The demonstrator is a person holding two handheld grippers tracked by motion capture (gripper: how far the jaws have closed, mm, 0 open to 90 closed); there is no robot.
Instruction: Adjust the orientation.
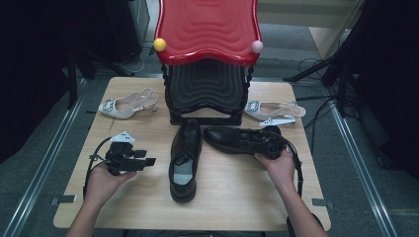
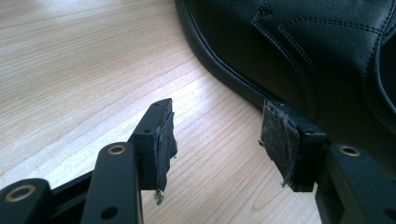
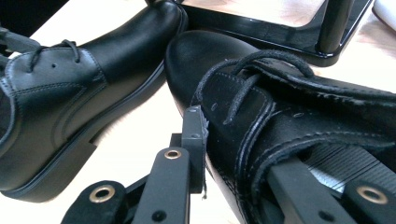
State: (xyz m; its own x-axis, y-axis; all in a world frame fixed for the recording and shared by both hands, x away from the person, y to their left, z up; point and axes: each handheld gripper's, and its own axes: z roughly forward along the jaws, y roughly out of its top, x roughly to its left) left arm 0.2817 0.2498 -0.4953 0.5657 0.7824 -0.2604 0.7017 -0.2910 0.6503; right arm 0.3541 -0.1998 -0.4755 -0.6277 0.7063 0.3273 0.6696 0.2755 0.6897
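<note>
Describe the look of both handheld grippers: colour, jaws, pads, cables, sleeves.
Both are black. The left gripper has flat linkage arms with brass-ringed pivot holes, worn frayed dark pads, a pale three-cornered plate on top and a black cable. The right gripper has the same build and a black cable. Forearms are bare, no sleeves.

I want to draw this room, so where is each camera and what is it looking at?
High view: sits above, looks down on the table; both forearms, left gripper open.
Left gripper view: rides the left gripper, faces the upright shoe; its two jaws show.
Right gripper view: rides the right gripper, shut on the sideways shoe; one jaw outside, one inside.
All three views share the upright shoe.
</note>
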